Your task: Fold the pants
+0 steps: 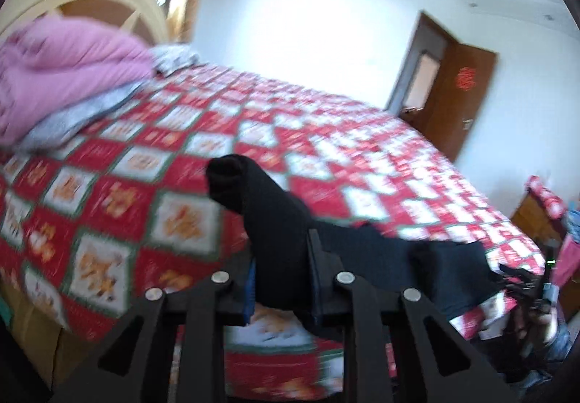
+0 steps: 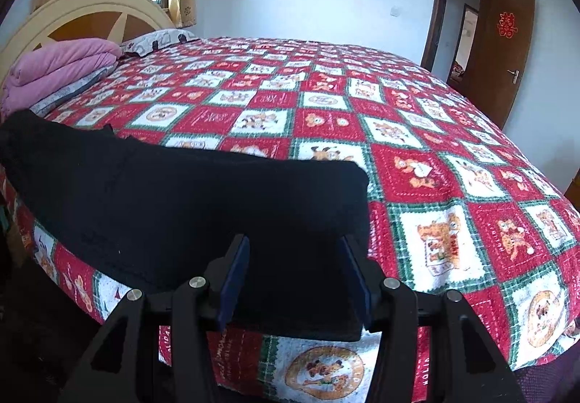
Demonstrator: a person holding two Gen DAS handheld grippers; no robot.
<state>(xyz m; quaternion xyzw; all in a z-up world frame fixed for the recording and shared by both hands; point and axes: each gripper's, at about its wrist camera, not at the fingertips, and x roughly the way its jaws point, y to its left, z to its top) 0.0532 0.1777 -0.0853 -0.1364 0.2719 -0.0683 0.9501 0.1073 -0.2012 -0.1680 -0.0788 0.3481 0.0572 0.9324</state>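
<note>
Fingers [image 1: 326, 258] of left gripper [image 1: 284, 279] pinch pants [image 1: 275, 221]; view blurred.

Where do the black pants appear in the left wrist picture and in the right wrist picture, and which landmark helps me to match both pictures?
Left wrist view: the black pants are low in the centre, pinched between the fingers, trailing to the lower right.
Right wrist view: the black pants spread over the lower left, flat on the bed's near edge.
Shared landmark: the pink blanket, folded at the left by the headboard.

I see open bed [image 2: 326, 83] ahead; only quilts [image 2: 54, 73] and headboard [image 2: 90, 7] block the far left.
</note>
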